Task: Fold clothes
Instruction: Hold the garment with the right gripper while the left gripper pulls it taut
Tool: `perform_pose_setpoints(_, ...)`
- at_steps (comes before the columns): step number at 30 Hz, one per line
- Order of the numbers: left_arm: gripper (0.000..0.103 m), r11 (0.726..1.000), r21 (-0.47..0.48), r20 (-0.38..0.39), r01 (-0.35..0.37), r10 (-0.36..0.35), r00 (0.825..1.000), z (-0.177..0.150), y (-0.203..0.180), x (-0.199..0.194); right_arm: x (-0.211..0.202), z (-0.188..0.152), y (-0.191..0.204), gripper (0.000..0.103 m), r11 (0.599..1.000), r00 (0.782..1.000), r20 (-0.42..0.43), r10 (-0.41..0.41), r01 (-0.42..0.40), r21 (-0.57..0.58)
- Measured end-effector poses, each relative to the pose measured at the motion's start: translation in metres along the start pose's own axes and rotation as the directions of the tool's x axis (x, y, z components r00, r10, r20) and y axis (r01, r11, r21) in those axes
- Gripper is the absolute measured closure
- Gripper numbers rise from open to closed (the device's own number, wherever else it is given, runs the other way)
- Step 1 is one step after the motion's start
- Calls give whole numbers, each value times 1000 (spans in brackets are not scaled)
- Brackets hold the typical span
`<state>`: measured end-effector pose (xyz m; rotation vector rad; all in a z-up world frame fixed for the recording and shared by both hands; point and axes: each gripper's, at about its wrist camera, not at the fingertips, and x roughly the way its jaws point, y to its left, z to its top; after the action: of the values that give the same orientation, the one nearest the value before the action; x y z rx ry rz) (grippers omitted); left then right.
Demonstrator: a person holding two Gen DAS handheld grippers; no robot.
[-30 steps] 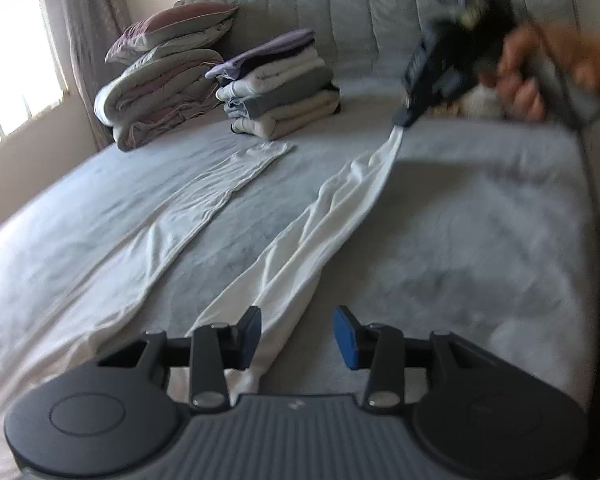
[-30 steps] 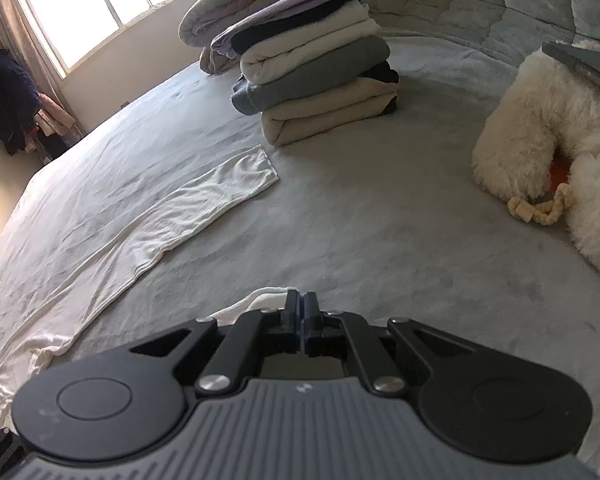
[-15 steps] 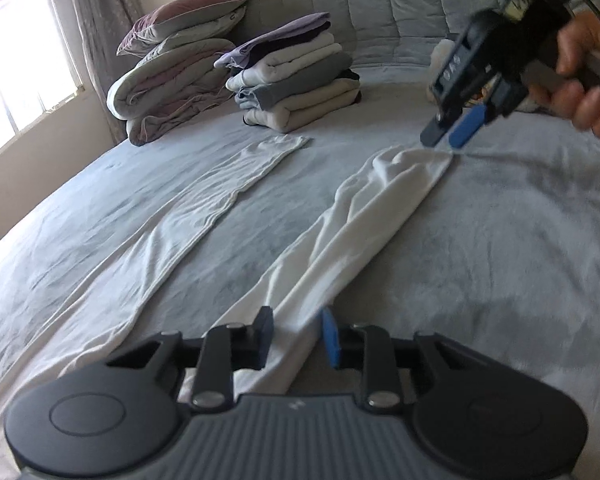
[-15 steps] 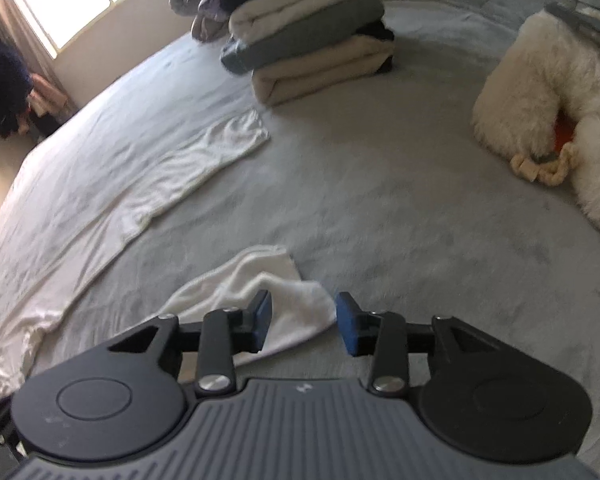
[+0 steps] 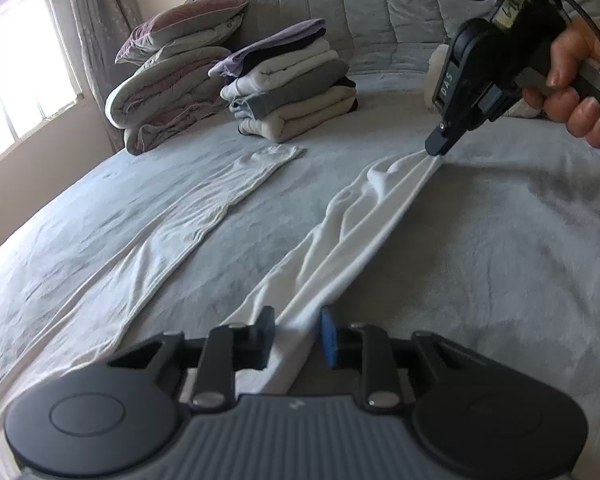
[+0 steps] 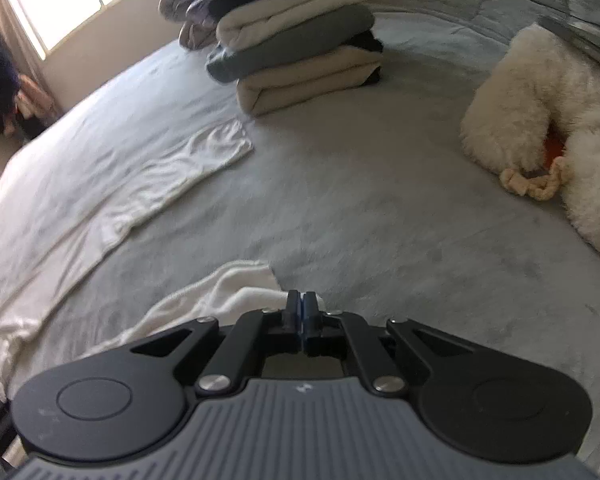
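A long white garment [image 5: 352,232] lies stretched across the grey bed, with one leg or sleeve [image 5: 204,212] flat to the left. My left gripper [image 5: 298,334] has its jaws closed partway around the near part of the right strip, cloth between them. My right gripper [image 5: 436,148] is shut on the strip's far end and lifts it slightly. In the right wrist view the right gripper [image 6: 300,310] is shut on the white cloth end [image 6: 236,292], and the other strip [image 6: 172,172] lies flat.
A stack of folded clothes [image 5: 292,88] and folded quilts with a pillow [image 5: 168,92] sit at the bed's head. A fluffy white toy [image 6: 540,120] lies at the right. The grey padded headboard [image 5: 380,8] is behind, a window [image 5: 16,80] at left.
My right gripper let go of the strip's end, opened, then shut on it again. My left gripper's jaws narrowed around the near part of the strip.
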<state>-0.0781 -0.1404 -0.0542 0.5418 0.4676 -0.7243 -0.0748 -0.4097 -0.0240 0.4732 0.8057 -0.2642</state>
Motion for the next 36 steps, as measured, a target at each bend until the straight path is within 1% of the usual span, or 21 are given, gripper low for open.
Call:
perform_pose_setpoints(3,96,1000,13,20,-3,2,1000,3,-4,-4,-3,2,-1,102,1000,1000,9,8,-8,9)
perform_pose_setpoints(4,99,1000,15,27,-4,4,1000,4,-5,-6,-4,3,-1,102,1000,1000,11,9,-9,9)
perform_pose_setpoints(6,100,1000,17,39,1,-2,999,7,-8,-11,-6,4,-2,102,1000,1000,15,7,-7,9)
perform_pose_setpoints(9,101,1000,6,45,26,-27,999,11,-11,-20,-7,6,-4,102,1000,1000,19,3,-3,9)
perform_pose_setpoints(13,101,995,-37,53,87,-85,995,14,-15,-33,-12,6,-9,102,1000,1000,22,-2,2,4)
perform_pose_setpoints(17,101,979,-109,66,170,-163,984,15,-18,-45,-15,-1,-13,102,999,1000,3,-9,9,-35)
perform_pose_setpoints(21,101,961,-154,51,228,-223,973,11,-26,-48,-18,-10,-17,102,997,1000,-19,-17,16,-77)
perform_pose_setpoints(25,101,957,-142,21,251,-251,968,2,-35,-47,-21,-18,-22,102,993,999,-41,-26,21,-119)
perform_pose_setpoints(30,100,946,-139,-19,292,-297,955,-9,-39,-46,-18,-28,-29,102,986,997,-76,-35,22,-164)
perform_pose_setpoints(33,99,940,-126,-22,317,-322,946,-12,-41,-50,-20,-27,-31,97,987,997,-77,-21,8,-161)
perform_pose_setpoints(34,97,939,-124,-20,320,-324,946,-12,-40,-51,-20,-26,-30,91,988,997,-73,-15,4,-153)
perform_pose_setpoints(36,92,939,-127,-19,321,-326,945,-12,-39,-52,-20,-24,-27,90,987,998,-64,-19,9,-160)
